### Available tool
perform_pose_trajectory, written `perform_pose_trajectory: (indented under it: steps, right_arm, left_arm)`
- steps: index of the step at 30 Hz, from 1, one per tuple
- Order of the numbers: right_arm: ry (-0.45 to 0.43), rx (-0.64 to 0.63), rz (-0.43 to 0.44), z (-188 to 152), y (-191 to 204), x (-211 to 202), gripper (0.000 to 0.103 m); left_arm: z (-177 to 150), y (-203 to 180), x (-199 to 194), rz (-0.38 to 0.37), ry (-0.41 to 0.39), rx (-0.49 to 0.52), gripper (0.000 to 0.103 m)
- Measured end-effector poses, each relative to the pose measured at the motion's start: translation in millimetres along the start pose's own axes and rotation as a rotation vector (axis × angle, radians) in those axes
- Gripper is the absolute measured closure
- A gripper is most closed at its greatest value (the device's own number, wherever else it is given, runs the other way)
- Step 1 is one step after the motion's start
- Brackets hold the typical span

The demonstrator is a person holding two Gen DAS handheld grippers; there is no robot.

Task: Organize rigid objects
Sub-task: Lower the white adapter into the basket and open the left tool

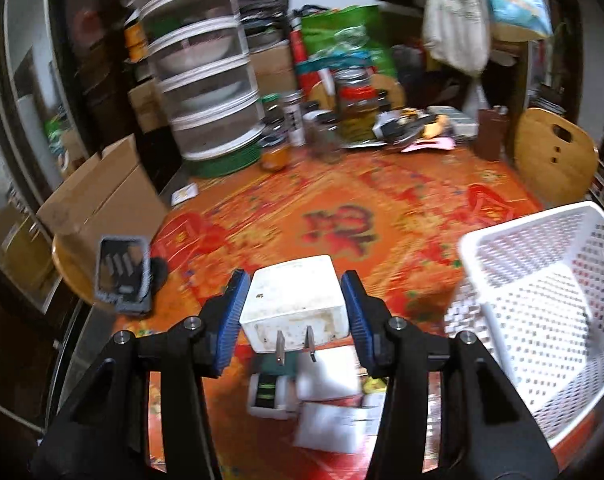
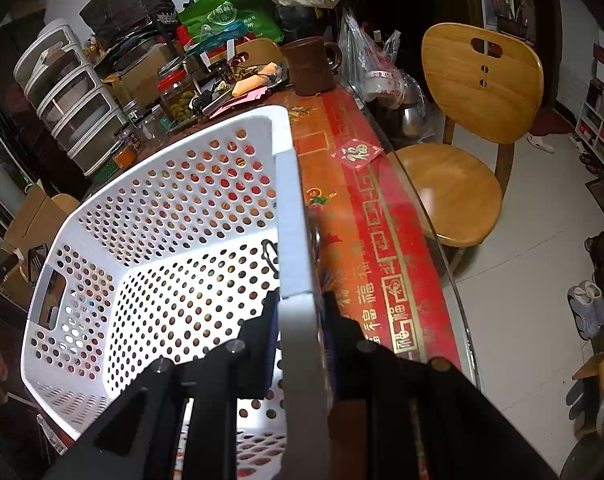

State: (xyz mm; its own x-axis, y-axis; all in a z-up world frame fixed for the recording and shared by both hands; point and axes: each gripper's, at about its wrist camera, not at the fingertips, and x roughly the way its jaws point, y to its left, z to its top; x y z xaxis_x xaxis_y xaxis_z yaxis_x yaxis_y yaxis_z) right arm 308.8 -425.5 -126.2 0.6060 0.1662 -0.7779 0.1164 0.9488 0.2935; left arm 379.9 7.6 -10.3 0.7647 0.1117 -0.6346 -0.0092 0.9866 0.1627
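My left gripper [image 1: 296,300] is shut on a white plug adapter [image 1: 294,302], prongs pointing back at the camera, held above the red patterned table. Below it lie several white boxes and a small white-and-black item [image 1: 268,394]. A grey blister pack of black parts [image 1: 122,274] lies to the left. The white perforated basket [image 1: 541,308] stands to the right. My right gripper [image 2: 302,320] is shut on the basket's rim [image 2: 292,216] at its right wall. The basket's inside [image 2: 182,300] looks empty apart from a small dark item by the wall.
Jars, a stacked clear drawer unit [image 1: 206,80], bags and a brown mug [image 2: 309,64] crowd the far side of the table. Cardboard boxes [image 1: 98,196] stand left. A wooden chair [image 2: 469,120] stands right of the table's glass edge [image 2: 421,220].
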Motion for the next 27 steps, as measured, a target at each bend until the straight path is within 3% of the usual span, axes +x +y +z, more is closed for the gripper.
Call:
perform_pose_trajectory:
  steps: [8, 14, 20, 27]
  right_arm:
    - [0.010, -0.003, -0.006, 0.6, 0.4, 0.4, 0.084]
    - [0.014, -0.002, -0.007, 1.5, 0.4, 0.8, 0.084]
    - [0.019, -0.001, -0.007, 2.2, 0.4, 1.0, 0.084]
    - [0.021, -0.002, -0.009, 1.9, 0.4, 0.8, 0.084]
  left_arm:
    - [6.8, -76.2, -33.9, -0.122, -0.033, 0.079, 0.058]
    - [4.8, -131.5, -36.4, -0.214, 0.013, 0.168, 0.058]
    - [-0.5, -171.4, -15.7, -0.283, 0.082, 0.262, 0.058]
    - [-10.2, -181.0, 17.6, -0.295, 0.146, 0.298, 0.058]
